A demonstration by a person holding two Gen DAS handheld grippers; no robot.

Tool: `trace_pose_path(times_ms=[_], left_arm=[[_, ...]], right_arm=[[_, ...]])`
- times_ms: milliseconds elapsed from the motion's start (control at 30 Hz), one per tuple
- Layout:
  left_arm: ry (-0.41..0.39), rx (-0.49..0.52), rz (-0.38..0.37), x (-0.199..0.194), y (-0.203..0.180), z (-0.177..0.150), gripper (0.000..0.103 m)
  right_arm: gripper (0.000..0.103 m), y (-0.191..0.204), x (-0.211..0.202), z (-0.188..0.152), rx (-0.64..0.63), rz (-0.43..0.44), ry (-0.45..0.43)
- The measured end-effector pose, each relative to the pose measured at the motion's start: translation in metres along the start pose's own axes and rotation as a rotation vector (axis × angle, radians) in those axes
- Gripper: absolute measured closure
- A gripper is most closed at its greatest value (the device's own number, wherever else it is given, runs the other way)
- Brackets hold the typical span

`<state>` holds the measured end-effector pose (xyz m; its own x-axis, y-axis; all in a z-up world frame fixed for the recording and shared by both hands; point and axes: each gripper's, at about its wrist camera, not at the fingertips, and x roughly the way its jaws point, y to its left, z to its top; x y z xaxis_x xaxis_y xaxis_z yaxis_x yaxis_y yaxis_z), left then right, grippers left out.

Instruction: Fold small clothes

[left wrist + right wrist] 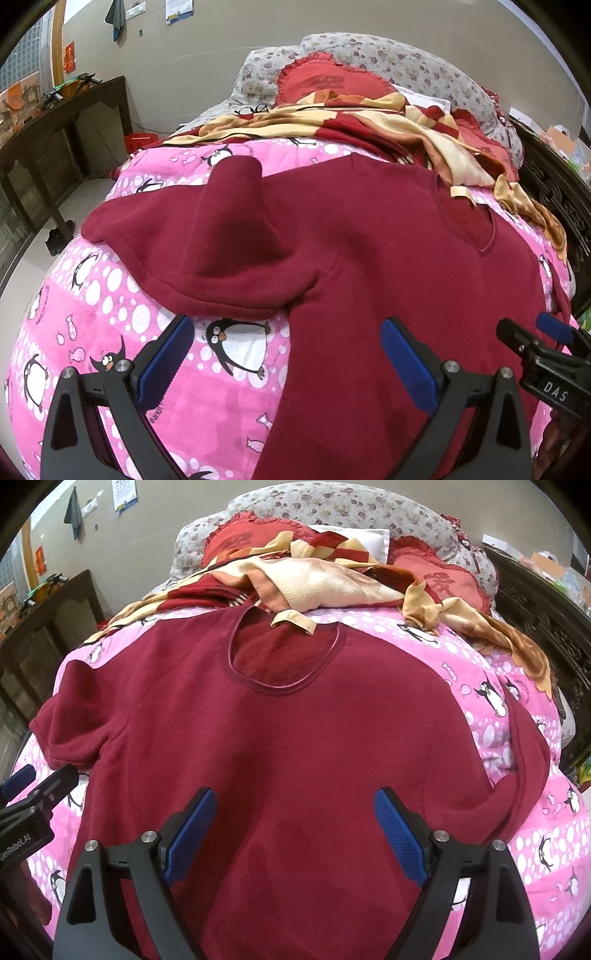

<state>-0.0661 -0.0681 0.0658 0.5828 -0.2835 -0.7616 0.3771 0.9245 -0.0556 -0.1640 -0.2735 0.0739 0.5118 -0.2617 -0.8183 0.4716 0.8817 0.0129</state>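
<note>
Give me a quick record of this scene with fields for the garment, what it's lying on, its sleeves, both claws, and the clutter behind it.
garment: dark red short-sleeved top, spread flat, neckline away from the cameras
surface: pink penguin-print blanket
sleeves: both out to the sides, not folded in
left claw: open, above the top's left edge, holding nothing
right claw: open, above the lower middle of the top, holding nothing
behind: crumpled cream and red cloth, red heart-shaped cushions
fold progress: not begun
</note>
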Motion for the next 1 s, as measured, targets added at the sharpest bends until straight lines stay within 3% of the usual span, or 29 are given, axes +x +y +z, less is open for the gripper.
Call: trace_pose_path(times_ms=[667,833,1000], left_arm=[[-0.012,-0.061,0.003,-0.006,0.033,0.009,0.0],[-0.032,-0.15,-0.029,-0.013,0.067,0.018,0.0],[-0.067,-0.265,0.038,-0.012,0.123,0.033,0.0]], right_arm=[[0.005,0.012,0.003,0.001,-0.01,0.024,0.007],[0.005,0.013,0.004,0.0,-0.015,0.033,0.014],[0.005,0.015,0.003,0.0,-0.016,0.047,0.018]])
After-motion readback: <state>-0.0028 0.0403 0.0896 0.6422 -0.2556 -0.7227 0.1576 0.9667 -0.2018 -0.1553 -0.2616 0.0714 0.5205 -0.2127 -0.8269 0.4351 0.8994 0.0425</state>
